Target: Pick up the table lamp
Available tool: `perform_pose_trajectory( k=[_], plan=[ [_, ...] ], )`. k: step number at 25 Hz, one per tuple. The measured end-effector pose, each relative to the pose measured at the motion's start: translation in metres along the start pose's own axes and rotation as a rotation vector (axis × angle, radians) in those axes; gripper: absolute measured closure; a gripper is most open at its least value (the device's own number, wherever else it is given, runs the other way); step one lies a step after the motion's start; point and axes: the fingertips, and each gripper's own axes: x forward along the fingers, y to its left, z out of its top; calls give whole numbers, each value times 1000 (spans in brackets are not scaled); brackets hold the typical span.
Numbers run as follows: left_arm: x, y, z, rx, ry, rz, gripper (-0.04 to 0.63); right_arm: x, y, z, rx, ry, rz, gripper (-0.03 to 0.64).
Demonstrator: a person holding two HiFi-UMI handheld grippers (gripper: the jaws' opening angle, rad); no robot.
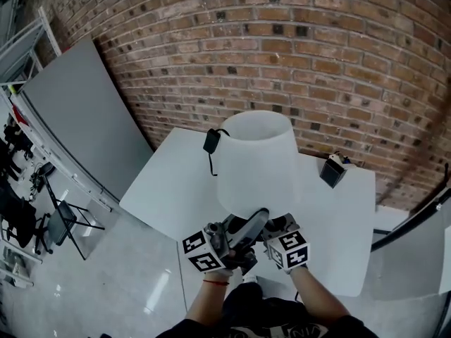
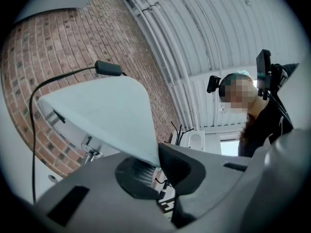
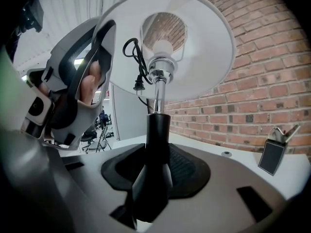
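While the table lamp (image 1: 255, 162) is mid-frame over the white table (image 1: 169, 182), keep it upright. Left gripper (image 2: 156, 160) pinches the lampshade (image 2: 107, 110) at its lower rim: steady only, no squeeze. Right gripper (image 3: 154, 171) clamps the black stem (image 3: 156, 130): carry weight there.

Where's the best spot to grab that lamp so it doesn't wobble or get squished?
The black stem under the shade, from the side, level. It is narrow, stiff-looking and upright, so two jaws fit around it, as the right gripper does now. The shade is wide and thin; the left gripper only pinches its rim, probably to steady the lamp.
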Motion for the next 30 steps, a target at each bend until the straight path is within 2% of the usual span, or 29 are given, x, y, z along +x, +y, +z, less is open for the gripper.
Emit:
perform_pose_trajectory(
  k=[15,21,30],
  plan=[
    [29,-44,46,76,-11,0,580,-23,18,69,-51,-124,50,472],
    [39,-63,62,128,-10,-24,580,-31,24,96,-69,-182,61,472],
    [47,-90,81,166,-29,-38,580,-47,36,123,-102,-237,87,472]
  ],
)
